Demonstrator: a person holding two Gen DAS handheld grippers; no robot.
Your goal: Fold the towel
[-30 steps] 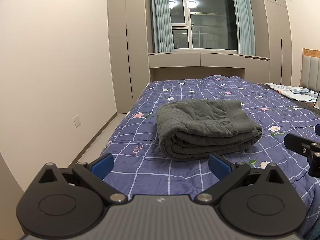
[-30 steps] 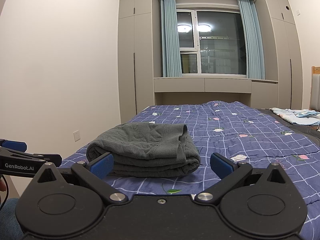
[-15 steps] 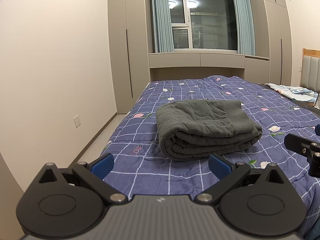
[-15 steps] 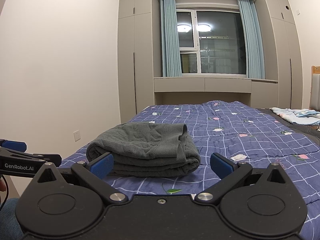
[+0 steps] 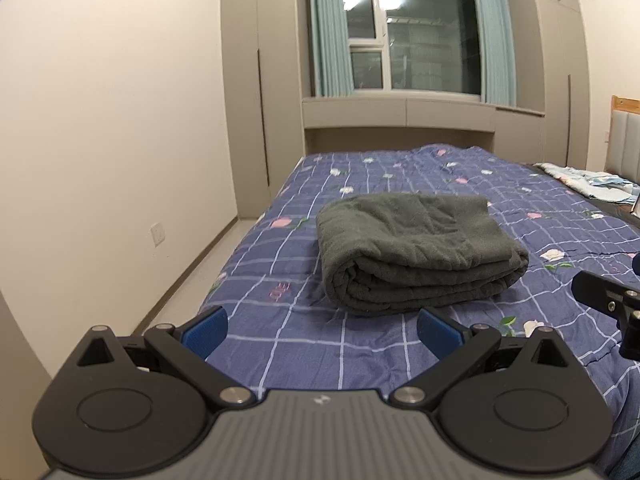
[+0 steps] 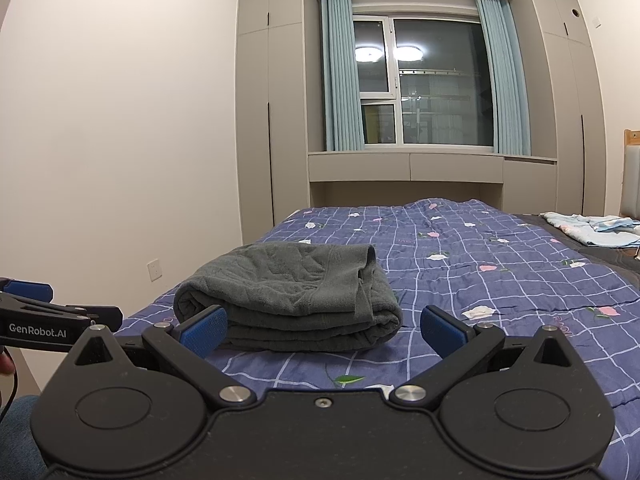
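Note:
A dark grey towel (image 5: 416,252) lies folded in a thick stack on the blue checked bedspread (image 5: 360,352); in the right wrist view the same towel (image 6: 292,304) sits left of centre. My left gripper (image 5: 320,330) is open, held short of the towel's near edge with nothing between its blue pads. My right gripper (image 6: 322,330) is open too, its left pad just in front of the towel, not touching it. The right gripper (image 5: 608,300) shows at the right edge of the left wrist view, and the left gripper (image 6: 52,320) at the left edge of the right wrist view.
The bed's left edge drops to a floor strip beside a cream wall (image 5: 100,160) with a socket. Wardrobes and a window with blue curtains (image 6: 420,88) stand beyond the bed. Light blue bedding (image 6: 588,226) lies at the far right near the headboard.

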